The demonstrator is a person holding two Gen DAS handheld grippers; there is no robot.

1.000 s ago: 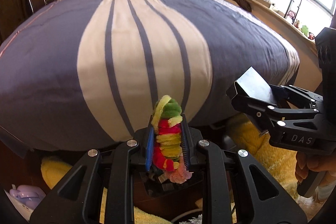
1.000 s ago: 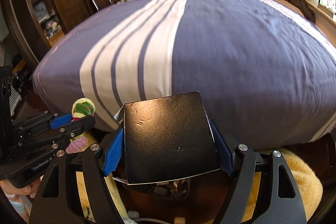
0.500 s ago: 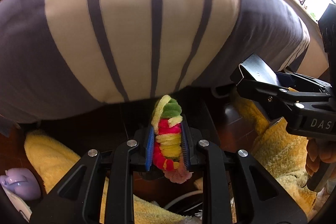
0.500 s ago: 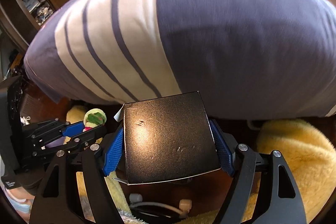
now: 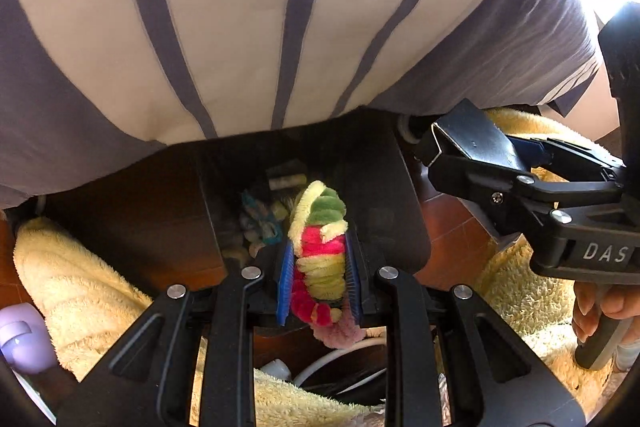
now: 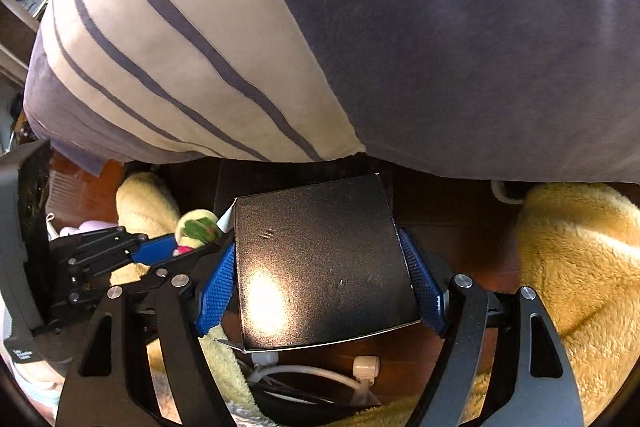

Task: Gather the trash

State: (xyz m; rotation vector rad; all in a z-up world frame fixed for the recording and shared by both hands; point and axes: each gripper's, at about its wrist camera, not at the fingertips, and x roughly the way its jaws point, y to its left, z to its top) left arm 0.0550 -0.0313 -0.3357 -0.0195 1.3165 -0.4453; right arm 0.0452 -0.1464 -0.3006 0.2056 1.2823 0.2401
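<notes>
Fuzzy and many-coloured, a bundle of pipe cleaners (image 5: 320,251) is sitting between the blue pads (image 5: 285,277) of the left gripper (image 5: 320,279), which is pinching it firmly from both sides. Its green and yellow end is sticking out past the fingertips, and a pink end is hanging out behind the pads, toward the camera. Just past the tips of this gripper a dark bin (image 5: 384,195) is standing on the floor at the foot of the bed (image 5: 240,27), and small pieces of trash (image 5: 260,223) are lying at its bottom. The bundle is hanging in front of the bin's opening, as the left view shows it; whether it is already inside the rim I cannot tell.

The right gripper (image 6: 320,291) is holding a black box (image 6: 320,263), with its blue pads (image 6: 422,291) spread wide and pressing on the two side walls. The box is filling the whole gap between the fingers and is reaching out past them. In the left view this box is pointing toward the right edge of the bin, and a hand (image 5: 600,311) is gripping the handle below. Yellow fluffy rugs (image 6: 580,267) are lying on the wooden floor (image 5: 452,239) on both sides, and white cables (image 6: 320,375) are lying under the box.
</notes>
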